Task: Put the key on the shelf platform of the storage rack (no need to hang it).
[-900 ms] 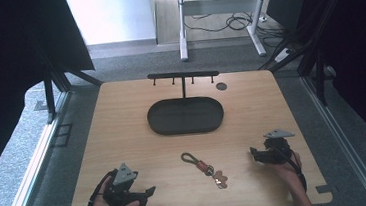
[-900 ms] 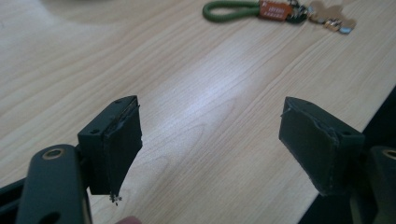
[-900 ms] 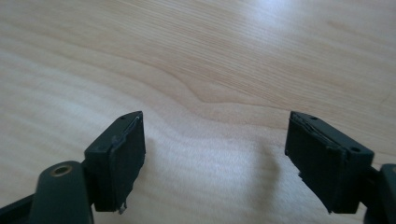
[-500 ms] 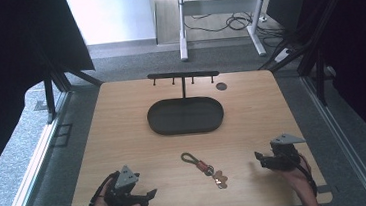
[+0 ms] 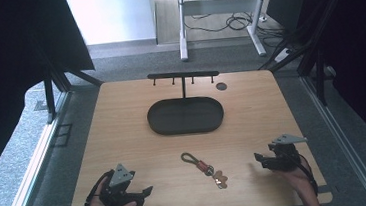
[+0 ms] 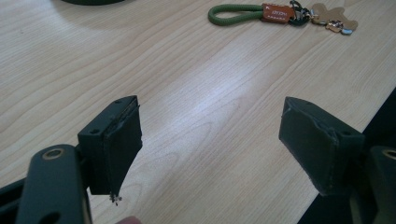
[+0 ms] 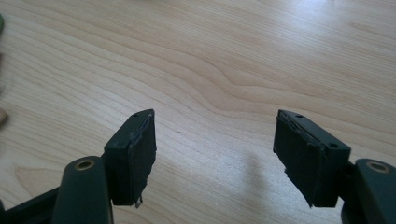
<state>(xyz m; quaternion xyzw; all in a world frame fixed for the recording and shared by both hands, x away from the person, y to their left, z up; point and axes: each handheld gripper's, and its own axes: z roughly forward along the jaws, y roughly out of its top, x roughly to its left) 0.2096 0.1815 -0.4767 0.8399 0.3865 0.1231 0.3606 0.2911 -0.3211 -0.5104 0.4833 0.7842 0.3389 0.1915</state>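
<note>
the wooden counter (image 5: 124,138) carries a dark oval tray (image 5: 185,116) under a hook rack (image 5: 182,76) — likely where the keychain (image 5: 204,168) belongs. the keychain lies flat near the front edge, between both claws. left claw (image 5: 146,191) and right claw (image 5: 259,158) hover spread wide, gripping nothing — apparently poised for a pickup.

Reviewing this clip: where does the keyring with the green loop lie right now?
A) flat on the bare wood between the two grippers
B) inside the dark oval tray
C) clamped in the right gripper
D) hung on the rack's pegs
A: the keyring lies flat on the table, nearer the person than the oval tray, between the open left gripper and the open right gripper, touched by neither.
</note>
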